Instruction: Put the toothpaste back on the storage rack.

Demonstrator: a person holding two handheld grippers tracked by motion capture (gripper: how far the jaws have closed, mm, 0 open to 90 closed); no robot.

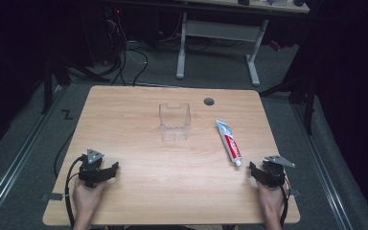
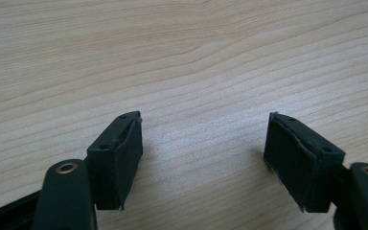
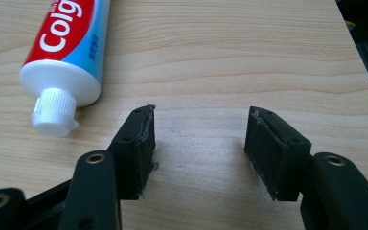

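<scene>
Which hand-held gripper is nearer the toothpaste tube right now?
Right. The right hand-held gripper sits open just beside the capped end of the toothpaste tube, not touching it. The left hand-held gripper rests open far across the table.

The left black two-jaw tool (image 1: 111, 168) rests low at the near left, jaws apart. The right black tool (image 1: 253, 168) sits near right, jaws also apart, holding nothing.

The toothpaste tube (image 3: 64, 45) has big white letters on its red part. They read "Colg", and the rest of the word runs off the top of the right gripper view. Beside them, on the blue part, there is a short row of tiny signs, too small to read. In the high view the words on the toothpaste tube (image 1: 229, 142) are too small to read.
</scene>
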